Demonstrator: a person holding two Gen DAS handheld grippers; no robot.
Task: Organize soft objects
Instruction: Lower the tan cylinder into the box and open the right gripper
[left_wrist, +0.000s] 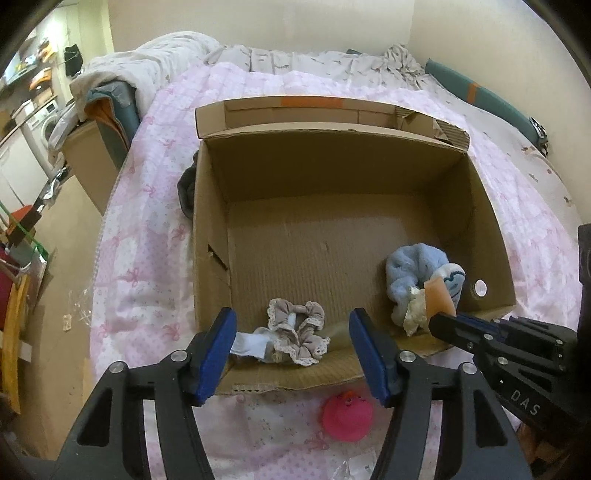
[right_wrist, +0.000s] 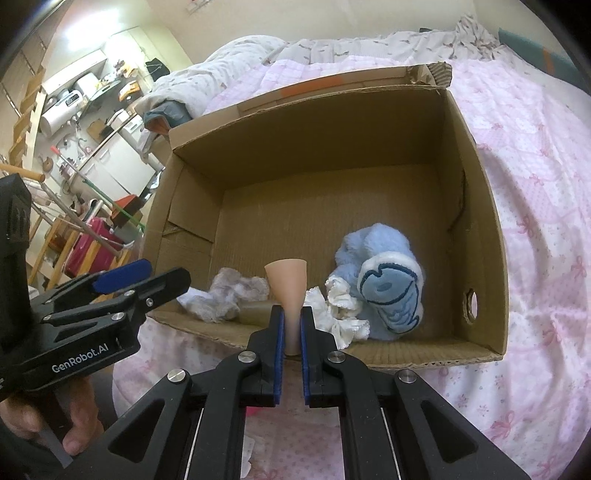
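Right wrist: peach sponge in hand-held gripper

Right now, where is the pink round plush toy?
In the left wrist view, the pink round plush toy lies on the pink bedspread, outside the brown cardboard box, just before its near edge.
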